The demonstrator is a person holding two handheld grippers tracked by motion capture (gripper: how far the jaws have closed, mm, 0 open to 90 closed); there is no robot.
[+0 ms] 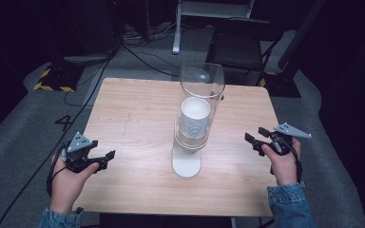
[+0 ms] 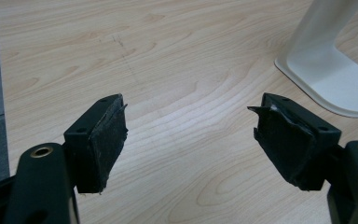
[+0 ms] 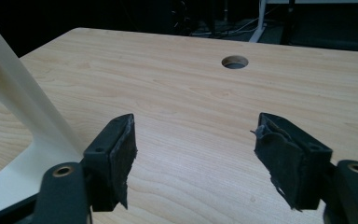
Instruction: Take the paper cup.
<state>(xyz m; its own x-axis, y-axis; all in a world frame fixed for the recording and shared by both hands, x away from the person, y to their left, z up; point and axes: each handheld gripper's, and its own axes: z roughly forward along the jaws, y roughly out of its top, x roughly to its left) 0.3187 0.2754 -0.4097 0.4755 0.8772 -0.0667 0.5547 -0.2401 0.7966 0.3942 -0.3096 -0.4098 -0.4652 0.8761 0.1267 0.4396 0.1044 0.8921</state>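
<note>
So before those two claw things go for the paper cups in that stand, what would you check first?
1. Left gripper open, nothing held: ok.
2. Right gripper open, nothing held: ok.
3. Cup stack seated in the clear tube: ok.
4. White stand upright, base flat on the table: ok.
5. Table between each gripper and the stand free of objects: ok.
6. Whether the cups are stuck together: cannot tell.
</note>
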